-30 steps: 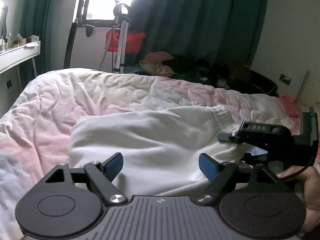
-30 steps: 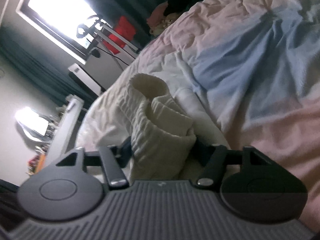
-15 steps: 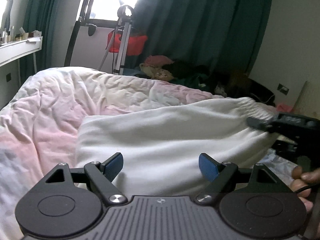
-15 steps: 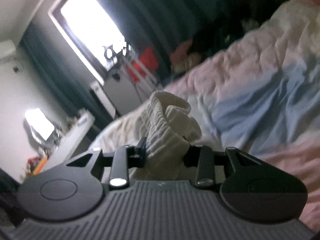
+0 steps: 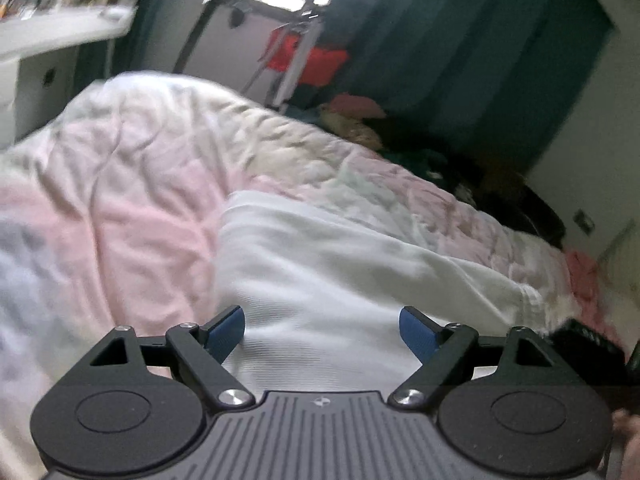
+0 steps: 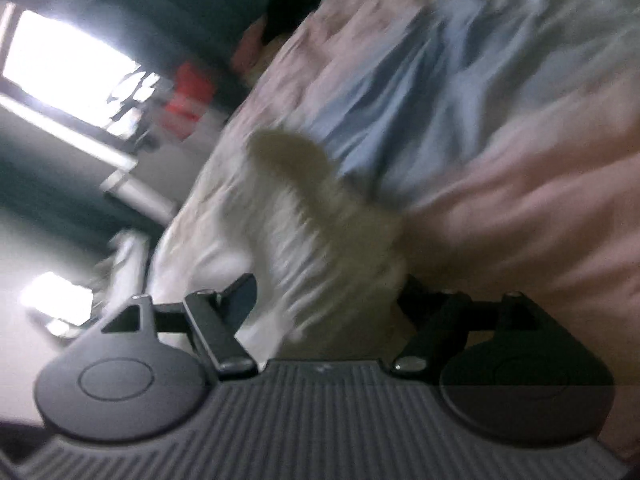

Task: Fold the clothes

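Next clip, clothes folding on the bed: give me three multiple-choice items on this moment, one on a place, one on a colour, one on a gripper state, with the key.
1. Where does the white knit garment lie?
A. on the pink and blue quilted bedspread
B. on the white shelf by the window
C. on the floor

2. What colour are the pads of the left gripper?
A. red
B. blue
C. yellow

3. What is the right gripper doing?
A. hanging open over bare bedspread
B. gripping a red bag
C. holding the garment's ribbed band between its jaws

Key: 1 A, the white cloth spreads over the rumpled bedspread in the left wrist view. 2 B, both pads show blue, set wide apart. 3 C, the bunched ribbed cloth fills the gap between the jaws in the right wrist view.
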